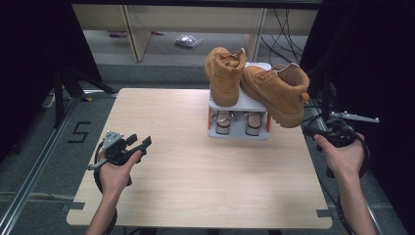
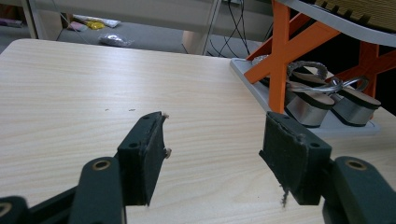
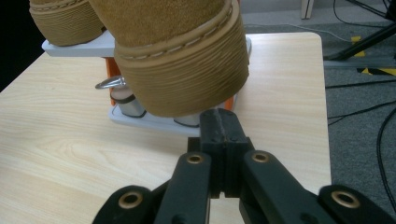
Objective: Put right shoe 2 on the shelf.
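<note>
Left gripper (image 1: 139, 143): jaws spread, empty, resting over the table (image 1: 195, 186). Rack (image 1: 238, 105), centre-back: two tan boots on top, right boot (image 1: 276, 93) overhanging its edge. Right gripper (image 3: 223, 128): jaws pressed together, empty, just under that heel; should open before grasping it.

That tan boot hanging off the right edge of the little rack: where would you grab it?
Probably the open collar of the overhanging boot, coming from above: its top edge is thin enough for two jaws, while the thick sole jutting off the rack looks too wide. The right gripper, shut just under that sole, would have to open first.
</note>
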Demonstrator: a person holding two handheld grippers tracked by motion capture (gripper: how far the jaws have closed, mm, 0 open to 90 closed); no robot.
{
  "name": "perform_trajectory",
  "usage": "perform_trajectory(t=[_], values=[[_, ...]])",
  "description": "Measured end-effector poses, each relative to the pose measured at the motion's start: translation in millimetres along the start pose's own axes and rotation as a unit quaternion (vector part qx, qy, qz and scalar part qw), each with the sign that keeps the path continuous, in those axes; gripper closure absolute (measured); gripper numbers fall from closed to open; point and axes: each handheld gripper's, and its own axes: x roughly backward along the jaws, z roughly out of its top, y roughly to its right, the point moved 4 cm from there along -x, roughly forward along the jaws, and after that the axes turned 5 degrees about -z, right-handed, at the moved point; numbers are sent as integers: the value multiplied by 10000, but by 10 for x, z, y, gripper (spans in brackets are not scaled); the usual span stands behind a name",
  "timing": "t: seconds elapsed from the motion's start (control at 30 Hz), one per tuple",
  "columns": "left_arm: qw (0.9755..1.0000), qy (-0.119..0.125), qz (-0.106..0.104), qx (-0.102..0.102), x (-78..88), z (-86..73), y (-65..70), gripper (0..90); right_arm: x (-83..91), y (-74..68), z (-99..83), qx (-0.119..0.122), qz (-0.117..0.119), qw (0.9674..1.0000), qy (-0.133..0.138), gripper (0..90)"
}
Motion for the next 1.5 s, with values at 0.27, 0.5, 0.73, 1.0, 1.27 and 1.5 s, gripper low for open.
perform_trajectory(t=[0.27, 0.5, 0.73, 1.0, 1.27, 1.5], values=[[10000, -23, -6, -10, -1, -4, 3, 380, -33, 4, 29, 6, -59, 10000, 35, 900], [10000, -45, -17, -22, -13, -14, 12, 380, -92, -12, 4, -205, -52, 9997, -109, 900], [10000, -25, -18, -8, -13, -15, 6, 380, -131, -11, 25, -19, -58, 10000, -42, 900], [10000, -46, -43, -13, -29, -24, 26, 380, -131, -22, 18, -2, -35, 10000, -1, 900], [10000, -49, -34, -4, -26, -22, 20, 380, -127, -88, 25, -333, 179, 9993, -35, 900], [10000, -46, -36, -6, -25, -21, 20, 379, -130, -111, 65, -368, 279, 9989, 112, 900]])
